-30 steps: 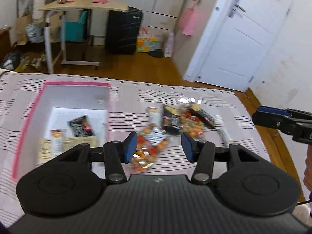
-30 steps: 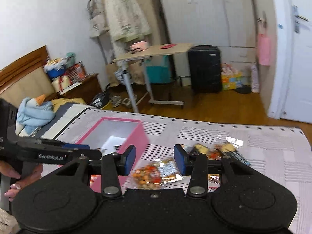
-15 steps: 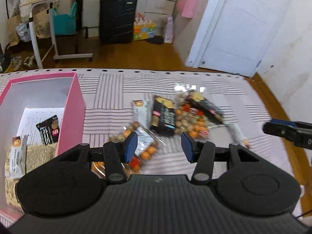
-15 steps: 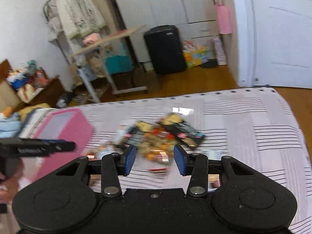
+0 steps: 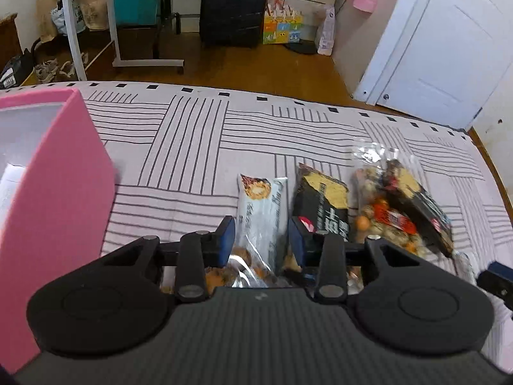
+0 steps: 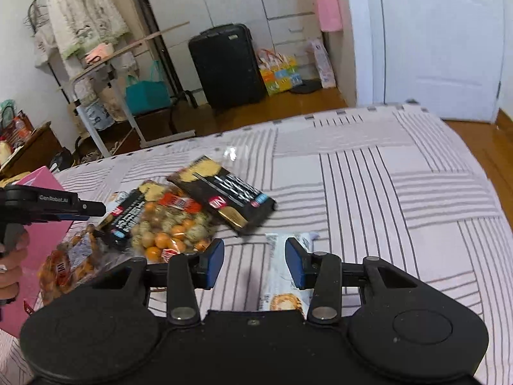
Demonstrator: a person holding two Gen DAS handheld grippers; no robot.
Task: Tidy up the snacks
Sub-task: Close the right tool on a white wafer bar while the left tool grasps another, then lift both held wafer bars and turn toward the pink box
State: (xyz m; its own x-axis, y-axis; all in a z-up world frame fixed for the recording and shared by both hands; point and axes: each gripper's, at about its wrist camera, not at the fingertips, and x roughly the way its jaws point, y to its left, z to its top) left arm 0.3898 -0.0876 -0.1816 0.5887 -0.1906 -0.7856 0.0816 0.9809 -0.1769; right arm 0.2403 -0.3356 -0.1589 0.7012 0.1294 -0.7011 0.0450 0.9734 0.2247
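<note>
Snack packets lie on a striped bed sheet. In the left wrist view a white snack bar packet lies between the closing jaws of my left gripper; the pads do not visibly press it. A clear bag of orange snacks sits beneath that gripper. To the right are a black packet and a bag of mixed nuts. The pink box stands at the left. My right gripper hovers open over the sheet, its right finger above another white packet, with a black packet just beyond.
The bed's far edge drops to a wooden floor with a black suitcase and a rolling table frame. A white door is at the right. Bare sheet spreads right of the snacks. A hand holds the left gripper.
Both grippers have come down and closer to the snack pile. The left jaws have narrowed around the white packet. The pink box has slid to the left edge of the left view.
</note>
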